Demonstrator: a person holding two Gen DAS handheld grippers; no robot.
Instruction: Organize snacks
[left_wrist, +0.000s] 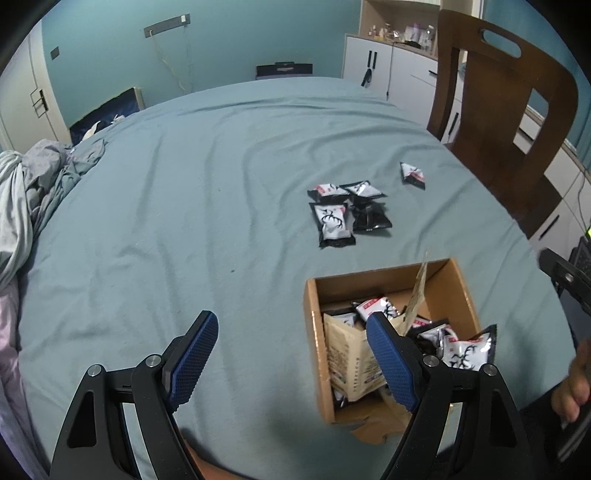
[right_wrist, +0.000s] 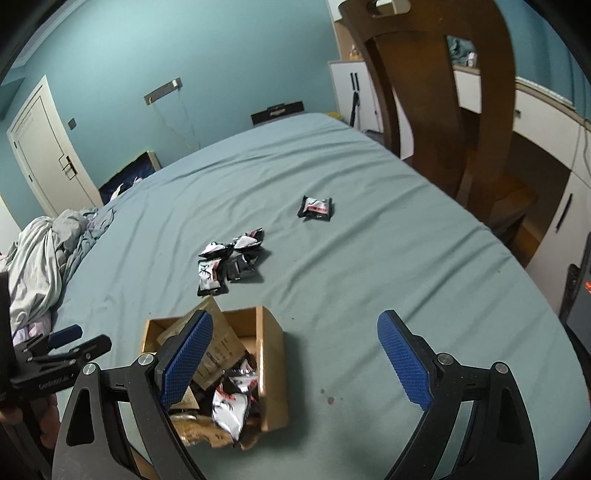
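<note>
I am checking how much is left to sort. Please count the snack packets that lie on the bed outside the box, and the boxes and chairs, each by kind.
Snack packets in the cluster on the bed sheet: 4, as far as the overlap shows
Lone snack packet: 1
Cardboard box: 1
Wooden chair: 1
Total: 7

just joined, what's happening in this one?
A person with tongs in each hand is sorting snack packets into a cardboard box on the bed. Both the left tongs and right tongs are open and empty. The box already holds several packets; a cluster of packets and one lone packet lie on the sheet beyond it.
</note>
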